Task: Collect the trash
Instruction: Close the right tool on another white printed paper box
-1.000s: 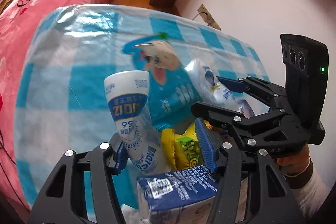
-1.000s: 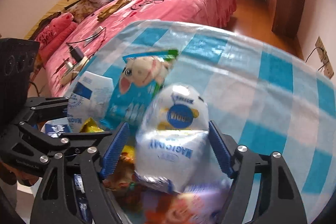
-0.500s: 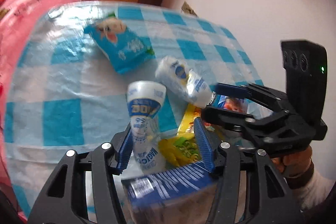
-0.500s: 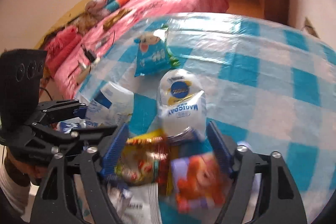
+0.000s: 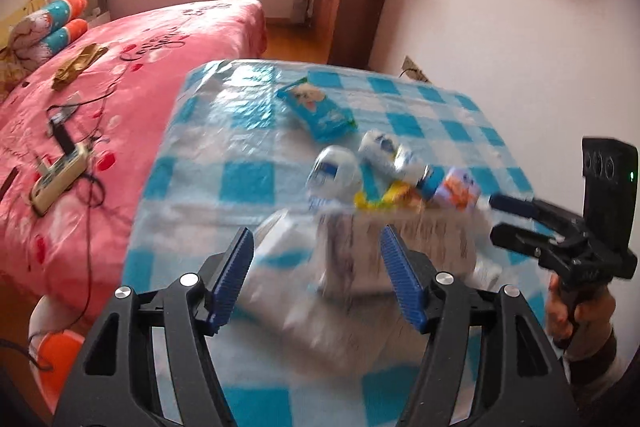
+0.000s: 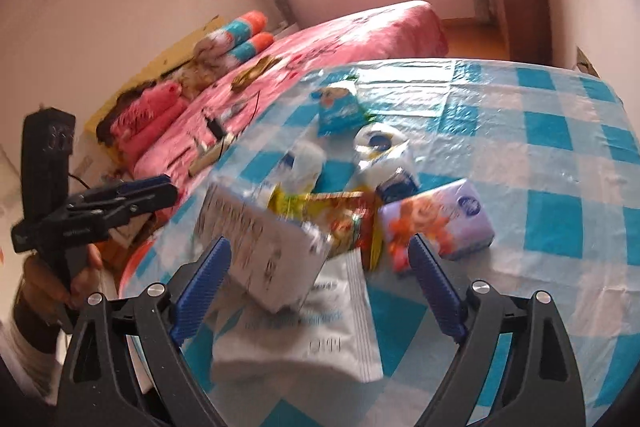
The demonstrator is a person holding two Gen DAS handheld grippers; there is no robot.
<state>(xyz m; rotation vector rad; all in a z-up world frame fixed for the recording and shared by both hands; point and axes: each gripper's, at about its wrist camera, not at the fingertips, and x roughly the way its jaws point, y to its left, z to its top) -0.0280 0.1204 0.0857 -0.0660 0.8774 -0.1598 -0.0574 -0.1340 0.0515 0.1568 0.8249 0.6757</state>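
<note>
Trash pile (image 6: pixel 320 211): crumpled wrappers, white carton, lilac pack, heaped mid-counter (image 6: pixel 560 155).
Left tool (image 5: pixel 316 279): released, jaws just widening, empty.
Right tool (image 6: pixel 320 287): released, jaws just widening, empty.

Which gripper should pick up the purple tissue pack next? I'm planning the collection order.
Right, probably. The right gripper is open, and the purple tissue pack lies just beyond its right finger; the left gripper faces the white carton.

The left gripper (image 5: pixel 318 277), its jaws just opening and holding nothing, hangs over blurred trash (image 5: pixel 384 195) on the checkered surface (image 5: pixel 248 183) at the frame's centre.
</note>
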